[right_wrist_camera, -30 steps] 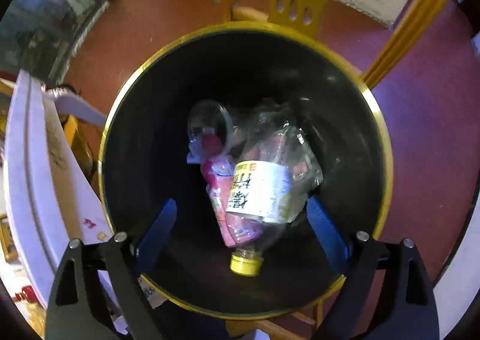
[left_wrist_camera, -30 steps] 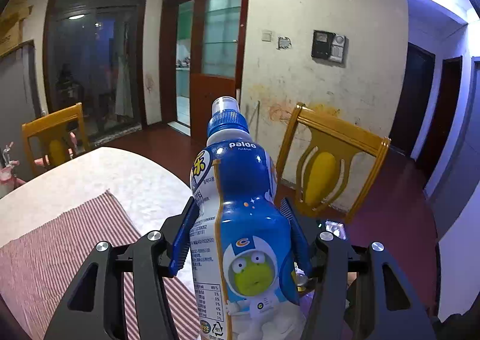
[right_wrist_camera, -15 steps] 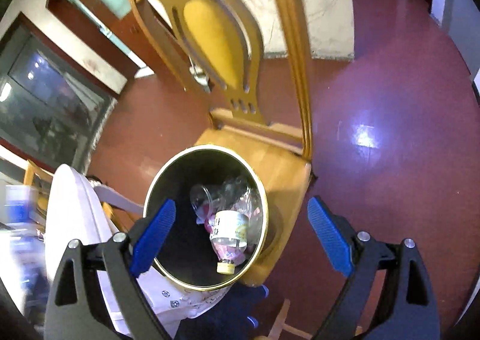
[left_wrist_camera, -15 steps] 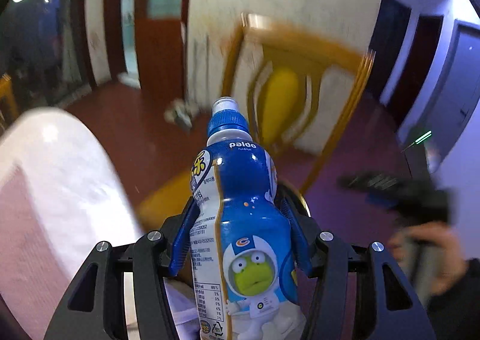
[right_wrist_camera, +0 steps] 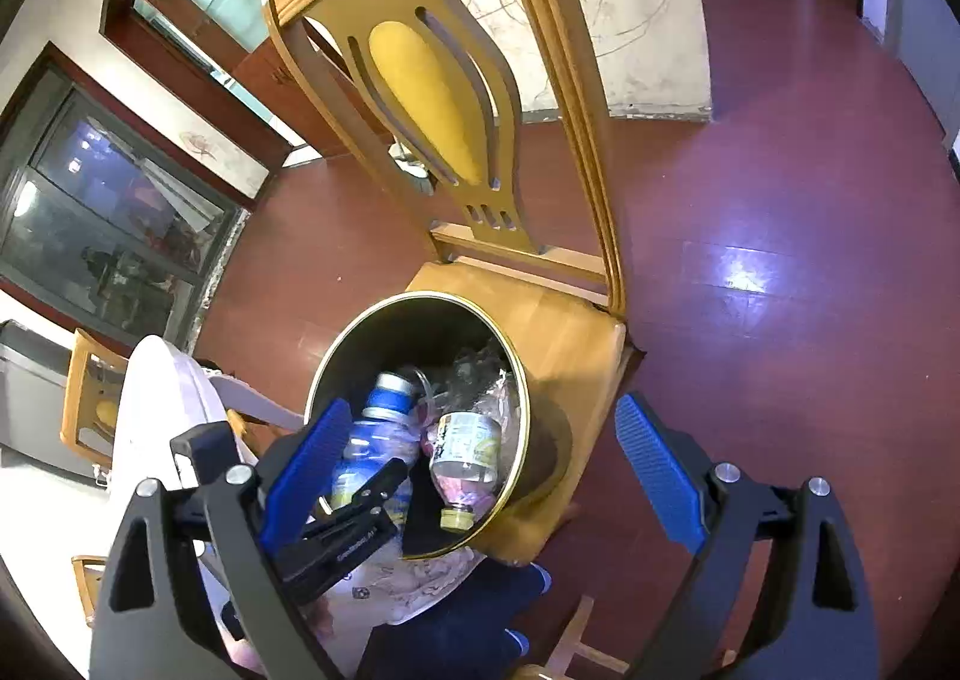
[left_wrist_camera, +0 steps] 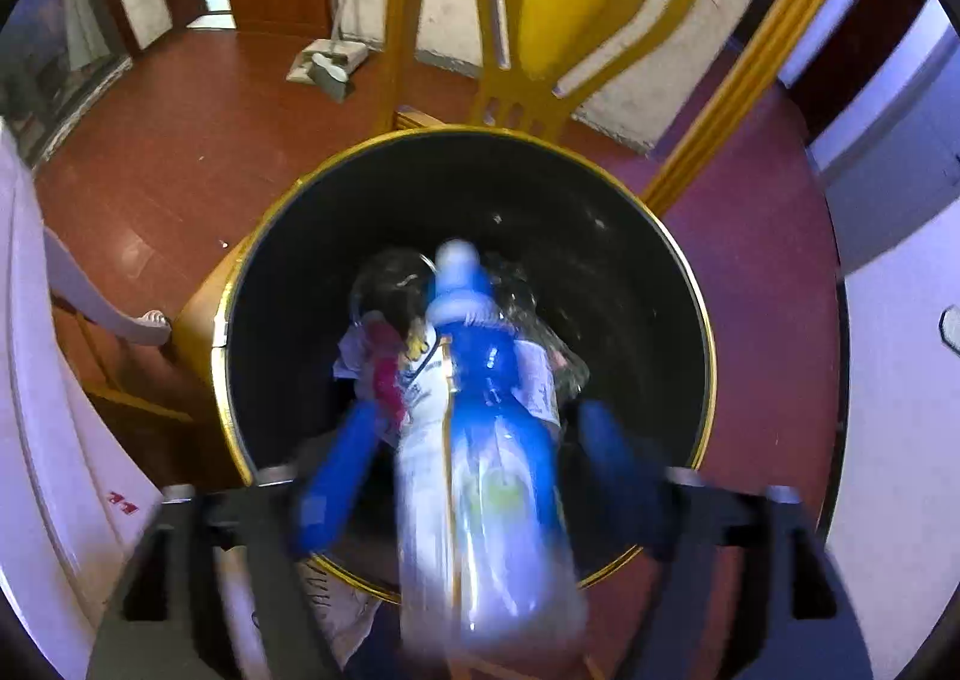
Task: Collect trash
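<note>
A blue and white drink bottle points cap-down into a black bin with a gold rim. It is blurred and lies between the jaws of my left gripper, which are opening; gaps show between its blue pads and the bottle. In the right wrist view the same bottle hangs inside the bin beside a clear bottle with a yellow cap. My right gripper stands wide open above the bin, holding nothing.
The bin stands on the seat of a yellow wooden chair on a dark red floor. A white table edge is at the left. Pink wrappers lie in the bin. A person's patterned clothing is just below it.
My left gripper swung down from over the table to above the bin, and its jaws spread off the bottle. The right gripper rose back from the bin, then stayed still.
</note>
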Motion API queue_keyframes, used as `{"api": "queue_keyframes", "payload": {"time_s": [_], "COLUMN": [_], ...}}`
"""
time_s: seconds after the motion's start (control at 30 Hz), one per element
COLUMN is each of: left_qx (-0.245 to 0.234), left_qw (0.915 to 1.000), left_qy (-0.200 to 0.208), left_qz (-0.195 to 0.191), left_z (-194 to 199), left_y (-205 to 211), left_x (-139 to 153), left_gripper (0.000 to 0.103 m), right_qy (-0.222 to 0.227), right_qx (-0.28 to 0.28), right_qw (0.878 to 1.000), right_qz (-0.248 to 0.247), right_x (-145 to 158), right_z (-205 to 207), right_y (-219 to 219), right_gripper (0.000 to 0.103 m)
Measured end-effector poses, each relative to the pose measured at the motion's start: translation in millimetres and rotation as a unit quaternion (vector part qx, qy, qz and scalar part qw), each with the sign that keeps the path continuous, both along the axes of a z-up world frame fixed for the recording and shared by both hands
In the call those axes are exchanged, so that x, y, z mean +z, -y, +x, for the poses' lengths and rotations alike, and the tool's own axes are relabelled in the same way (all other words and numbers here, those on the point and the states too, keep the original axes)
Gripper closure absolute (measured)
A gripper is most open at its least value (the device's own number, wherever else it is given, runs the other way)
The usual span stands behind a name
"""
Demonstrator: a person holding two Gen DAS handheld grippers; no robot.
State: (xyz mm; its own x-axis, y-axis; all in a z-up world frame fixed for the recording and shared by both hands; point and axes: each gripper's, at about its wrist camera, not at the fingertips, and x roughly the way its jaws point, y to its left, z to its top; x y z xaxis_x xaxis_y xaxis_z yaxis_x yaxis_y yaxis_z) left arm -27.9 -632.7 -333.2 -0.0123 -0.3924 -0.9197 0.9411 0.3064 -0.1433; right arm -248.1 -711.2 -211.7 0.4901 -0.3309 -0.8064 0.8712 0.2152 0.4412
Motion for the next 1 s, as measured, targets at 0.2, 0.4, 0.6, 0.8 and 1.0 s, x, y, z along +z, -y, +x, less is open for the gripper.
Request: {"api": "queue_keyframes", "payload": {"time_s": [0.2,0.4,0.6,0.8,1.0], "left_qx": [0.002,0.021,0.084,0.16,0.261], "left_qw": [0.9995,0.995,0.9807,0.9515,0.9043], "left_qy": [0.004,0.016,0.059,0.137,0.227], "left_qz": [-0.032,-0.096,-0.167,-0.224,-0.251], "left_z": [2.6,12.9,50.6,73.9,90.6], "left_y": [-2.4,-28.6,-100.4,-199.4,-316.0], "left_x": [26.1,83.0,158.9,232.9,289.7], "left_gripper": [0.009,0.006,0.006,0.006,0.006], "right_qy": [0.006,0.023,0.049,0.108,0.184], "right_qx": [0.006,0.009,0.057,0.149,0.239], "right_qw": [1.0,0.998,0.992,0.966,0.918], "right_qz": [-0.019,-0.058,-0.105,-0.183,-0.258], "right_x": [15.0,44.2,80.4,135.9,187.0], "right_z": [10.4,22.3,62.0,123.9,181.8], "right_y": [-8.9,-26.9,-62.6,-134.0,-224.5], "right_gripper": [0.008,0.005,0.005,0.005,0.005]}}
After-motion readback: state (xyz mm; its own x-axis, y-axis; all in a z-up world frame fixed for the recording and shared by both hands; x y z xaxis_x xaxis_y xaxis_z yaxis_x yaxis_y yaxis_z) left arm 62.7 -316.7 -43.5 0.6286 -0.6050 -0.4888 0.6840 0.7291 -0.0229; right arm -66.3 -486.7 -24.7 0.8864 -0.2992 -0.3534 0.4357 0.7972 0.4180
